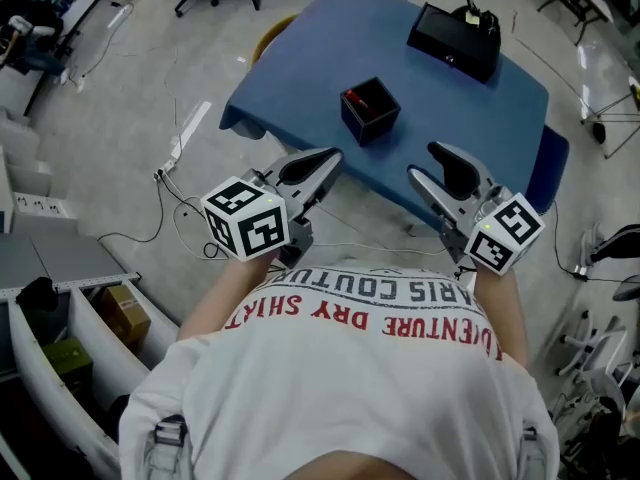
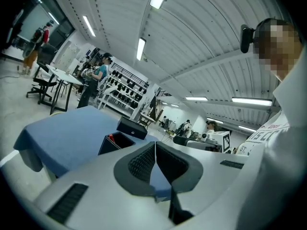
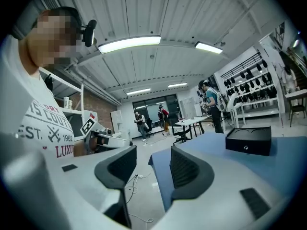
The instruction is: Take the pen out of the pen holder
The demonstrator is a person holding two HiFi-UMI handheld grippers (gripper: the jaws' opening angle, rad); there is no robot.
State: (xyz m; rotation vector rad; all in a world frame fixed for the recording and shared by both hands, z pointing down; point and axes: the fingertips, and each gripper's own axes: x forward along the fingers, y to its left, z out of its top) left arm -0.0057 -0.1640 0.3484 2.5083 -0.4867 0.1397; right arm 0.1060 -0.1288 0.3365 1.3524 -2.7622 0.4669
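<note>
A black square pen holder (image 1: 369,108) stands on the blue-clothed table (image 1: 300,78), with a red pen (image 1: 356,98) lying inside it. My left gripper (image 1: 325,164) hovers off the table's near edge, short of the holder, its jaws closed tip to tip with nothing between them. In the left gripper view the holder (image 2: 115,143) and the red pen (image 2: 111,137) lie ahead, left of the left gripper (image 2: 155,145). My right gripper (image 1: 424,162) is beside the table's near edge, jaws wide apart and empty. In the right gripper view the right gripper (image 3: 152,158) shows only floor in its gap.
A flat black box (image 1: 455,40) sits on the table's far right corner. Cables (image 1: 170,218) trail over the floor at the left, and white bins (image 1: 70,338) stand at the lower left. Chairs (image 1: 610,248) are at the right. People stand far back by racks (image 3: 211,104).
</note>
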